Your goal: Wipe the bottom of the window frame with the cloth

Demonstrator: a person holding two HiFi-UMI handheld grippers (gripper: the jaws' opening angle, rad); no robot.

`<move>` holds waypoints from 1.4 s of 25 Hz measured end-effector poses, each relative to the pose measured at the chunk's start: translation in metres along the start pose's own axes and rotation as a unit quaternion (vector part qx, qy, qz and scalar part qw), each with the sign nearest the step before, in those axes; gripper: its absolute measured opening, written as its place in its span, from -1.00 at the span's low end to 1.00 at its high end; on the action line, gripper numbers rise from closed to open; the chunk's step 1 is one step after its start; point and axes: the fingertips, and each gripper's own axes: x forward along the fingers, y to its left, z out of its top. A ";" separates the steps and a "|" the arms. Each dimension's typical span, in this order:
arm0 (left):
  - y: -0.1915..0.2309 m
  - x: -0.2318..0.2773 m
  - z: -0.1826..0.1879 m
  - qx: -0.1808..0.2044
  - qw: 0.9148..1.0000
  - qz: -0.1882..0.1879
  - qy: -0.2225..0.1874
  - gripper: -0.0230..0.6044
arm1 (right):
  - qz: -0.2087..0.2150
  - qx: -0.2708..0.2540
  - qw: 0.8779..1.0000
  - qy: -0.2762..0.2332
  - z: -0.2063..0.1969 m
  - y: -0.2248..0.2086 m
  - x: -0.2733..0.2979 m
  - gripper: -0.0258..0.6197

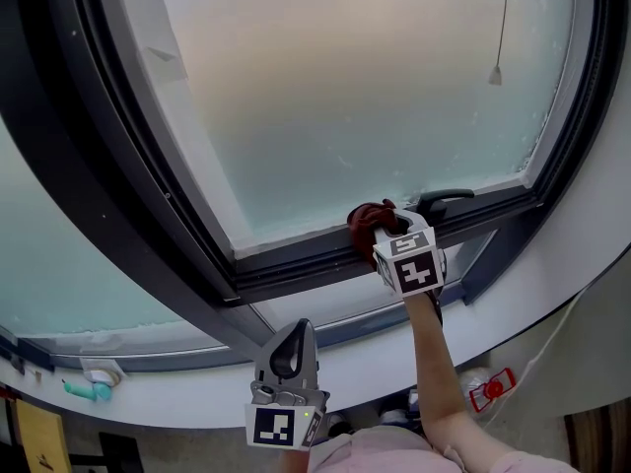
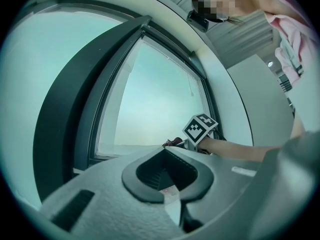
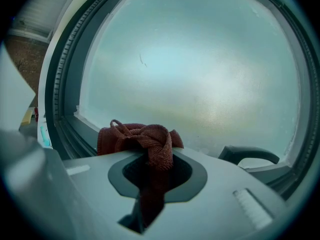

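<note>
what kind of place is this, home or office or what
Indoors at a window, likely a flat or office room; I cannot tell which. A large frosted pane sits in a dark window frame with a handle, above a white sill, and a pull cord hangs by the glass.

- All three views are lit by soft, diffuse daylight passed through the frosted pane (image 1: 375, 97); in the head view a warm tint is seen across its middle.
- Around the pane, the frame (image 1: 118, 185) is backlit and rendered almost black, with little detail kept.
- Below the pane, the left gripper (image 2: 166, 154) is shown soft and out of focus in its own view.
- In front of the pane, the cloth (image 3: 142, 139) is kept sharp, though its lower part is lost in shadow.
- Both gripper views are bent by fisheye distortion and ringed by a black vignette.
- Low on the pane, a pale patch is seen in the right gripper view, possibly glare.
</note>
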 end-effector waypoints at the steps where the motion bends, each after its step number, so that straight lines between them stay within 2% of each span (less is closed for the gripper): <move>1: 0.001 -0.001 0.000 0.000 1.000 0.002 0.000 -0.92 | -0.002 -0.001 1.000 -0.001 0.000 0.000 0.000 -0.74; 5: 0.004 -0.007 0.001 0.001 1.000 0.010 -0.002 -0.92 | -0.013 -0.010 1.000 -0.010 0.001 0.001 -0.001 -0.74; 10: 0.012 -0.019 0.002 0.004 1.000 0.018 0.001 -0.92 | -0.053 -0.080 0.994 -0.050 0.008 0.006 -0.013 -0.74; 12: 0.017 -0.025 0.002 0.006 1.000 0.022 0.002 -0.92 | -0.065 -0.087 0.992 -0.068 0.012 0.012 -0.025 -0.73; 15: 0.026 -0.034 0.003 0.005 1.000 0.029 0.003 -0.92 | -0.045 -0.057 0.990 -0.119 0.025 0.041 -0.047 -0.73; 19: 0.036 -0.044 0.004 0.007 0.999 0.034 0.004 -0.92 | 0.014 -0.052 0.986 -0.158 0.039 0.106 -0.058 -0.73; 23: 0.049 -0.057 0.008 0.010 0.999 0.048 0.003 -0.92 | 0.074 -0.084 0.981 -0.159 0.047 0.175 -0.048 -0.73; 26: 0.060 -0.066 0.010 0.013 0.998 0.060 0.002 -0.92 | 0.101 -0.119 0.975 -0.155 0.051 0.217 -0.040 -0.73; 32: 0.078 -0.082 0.015 0.016 0.997 0.081 0.000 -0.92 | 0.097 -0.192 0.968 -0.130 0.053 0.259 -0.017 -0.73; 35: 0.083 -0.085 0.016 0.016 0.996 0.087 -0.001 -0.92 | 0.078 -0.223 0.964 -0.120 0.050 0.267 -0.009 -0.73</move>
